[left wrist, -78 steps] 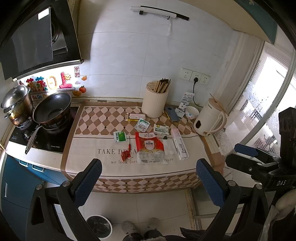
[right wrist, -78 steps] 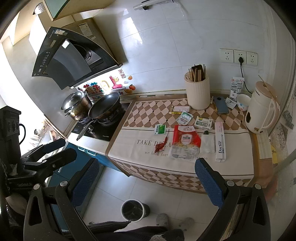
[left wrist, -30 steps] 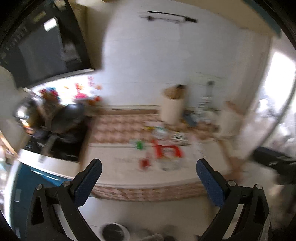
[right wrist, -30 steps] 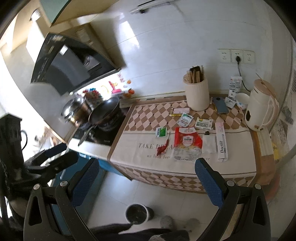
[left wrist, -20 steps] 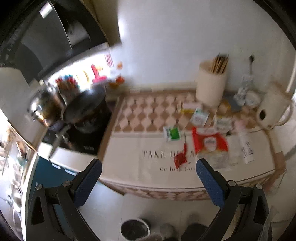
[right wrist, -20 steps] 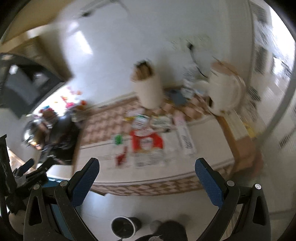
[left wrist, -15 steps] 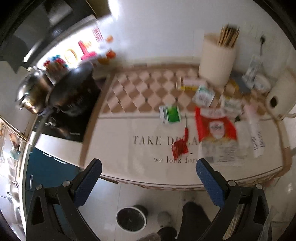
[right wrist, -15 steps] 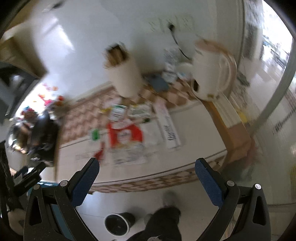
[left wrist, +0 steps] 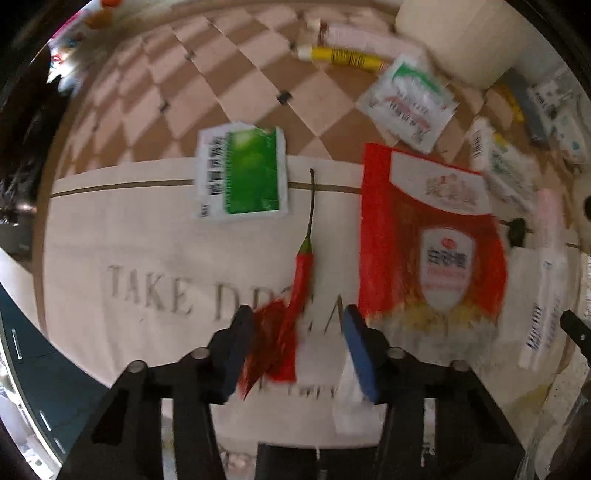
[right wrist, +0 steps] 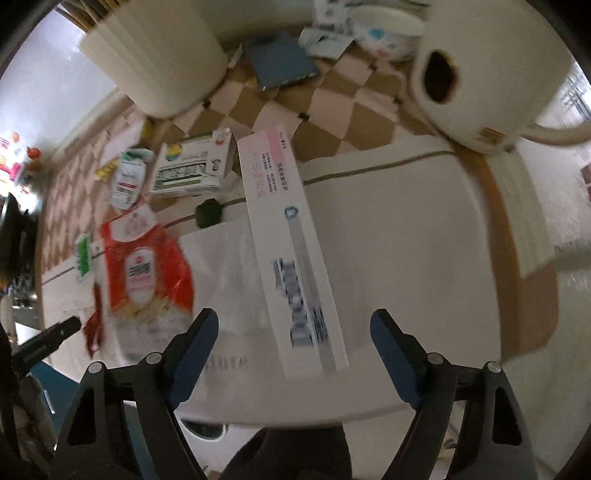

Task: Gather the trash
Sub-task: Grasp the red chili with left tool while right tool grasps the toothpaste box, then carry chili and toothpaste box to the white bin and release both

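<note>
Motion blurs much of my desk (right wrist: pixel 406 229). My right tongs (right wrist: pixel 293 332) are closing, pads clear of the long white toothpaste box (right wrist: pixel 291 254) whose near end lies between them. My left tongs (left wrist: pixel 295 345) are closing around a crumpled red wrapper (left wrist: pixel 271 343), contact unclear, beside a red chilli (left wrist: pixel 303 269).

Bare cloth (right wrist: pixel 406 229) between toothpaste box (right wrist: pixel 291 258) and kettle (right wrist: pixel 480 74)

On your checkered mat (right wrist: pixel 388 229): cream utensil holder (right wrist: pixel 162 62) at the back, blue phone (right wrist: pixel 280 61) just beside it, white kettle (right wrist: pixel 491 74) beyond the phone, small bowl (right wrist: pixel 388 27) behind.
</note>
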A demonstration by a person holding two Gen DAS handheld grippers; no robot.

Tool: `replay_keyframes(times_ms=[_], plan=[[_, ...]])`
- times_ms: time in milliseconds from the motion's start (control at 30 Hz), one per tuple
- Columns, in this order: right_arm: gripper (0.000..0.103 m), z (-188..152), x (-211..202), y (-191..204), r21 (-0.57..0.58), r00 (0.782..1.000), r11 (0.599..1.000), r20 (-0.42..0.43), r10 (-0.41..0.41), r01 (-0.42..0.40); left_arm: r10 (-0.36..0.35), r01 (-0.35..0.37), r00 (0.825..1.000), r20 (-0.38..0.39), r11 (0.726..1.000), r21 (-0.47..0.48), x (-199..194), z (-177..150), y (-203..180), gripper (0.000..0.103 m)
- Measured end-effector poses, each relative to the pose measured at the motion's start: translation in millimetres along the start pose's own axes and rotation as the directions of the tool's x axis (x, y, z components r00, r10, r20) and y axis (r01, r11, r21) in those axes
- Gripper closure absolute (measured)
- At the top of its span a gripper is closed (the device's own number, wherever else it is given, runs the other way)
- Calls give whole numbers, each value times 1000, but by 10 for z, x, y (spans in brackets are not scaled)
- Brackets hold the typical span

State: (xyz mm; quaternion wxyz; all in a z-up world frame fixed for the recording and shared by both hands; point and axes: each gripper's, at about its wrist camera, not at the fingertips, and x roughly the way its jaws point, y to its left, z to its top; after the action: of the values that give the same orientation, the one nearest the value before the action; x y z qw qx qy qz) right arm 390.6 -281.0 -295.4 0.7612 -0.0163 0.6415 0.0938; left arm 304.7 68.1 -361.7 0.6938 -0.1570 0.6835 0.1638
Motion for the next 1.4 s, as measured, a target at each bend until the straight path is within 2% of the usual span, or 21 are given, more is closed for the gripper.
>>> replay_keyframes(times_ms=[67,167,200,300,367,500,600,700,867,967,1033,1133,1300,1400], plan=[[17,108,153,68,-23,1000,1000,-23,-8,8,-4,4,1000,-24,1000,-21,108,22,12,82],[17,235,357,150,-55,998,998,-57,-19,16,-10,9,1000,-22,998,-59,139,-17,62,95],[18,275,430,173,-66,997,997,-64,-29,25,-1,0,1000,-19,998,-64,131,-33,75,96],[33,353,607,207,-81,995,996,-88,-54,46,29,-29,1000,-5,995,-94,79,-95,142,96],[51,376,687,214,-87,992,994,-99,-74,65,59,-56,998,18,993,-107,-4,-159,171,96],[53,400,668,222,-98,994,992,-69,-88,81,113,-102,990,86,987,-127,-266,-298,213,96],[53,420,517,261,-109,996,991,-22,-86,83,157,-135,975,155,980,-144,-534,-417,224,96],[53,429,287,367,-128,997,988,28,-78,81,186,-155,959,216,976,-155,-736,-398,165,96],[53,416,-161,469,-155,993,986,104,-49,65,189,-138,931,312,974,-178,-1173,-330,105,96],[54,389,-427,646,-178,989,983,147,-11,37,210,-138,903,374,968,-210,-1360,-367,237,96],[54,324,-497,833,-202,985,979,170,17,18,234,-141,879,416,960,-243,-1522,-475,333,96],[54,223,-639,1141,-265,978,964,193,73,-20,262,-138,855,448,947,-291,-1715,-677,557,96],[54,-225,-794,1793,-399,966,914,200,162,-71,314,-145,834,455,919,-368,-1910,-1140,986,96],[53,-572,-835,2201,-471,963,875,164,215,-115,341,-144,834,433,893,-427,-1907,-1475,1305,96]])
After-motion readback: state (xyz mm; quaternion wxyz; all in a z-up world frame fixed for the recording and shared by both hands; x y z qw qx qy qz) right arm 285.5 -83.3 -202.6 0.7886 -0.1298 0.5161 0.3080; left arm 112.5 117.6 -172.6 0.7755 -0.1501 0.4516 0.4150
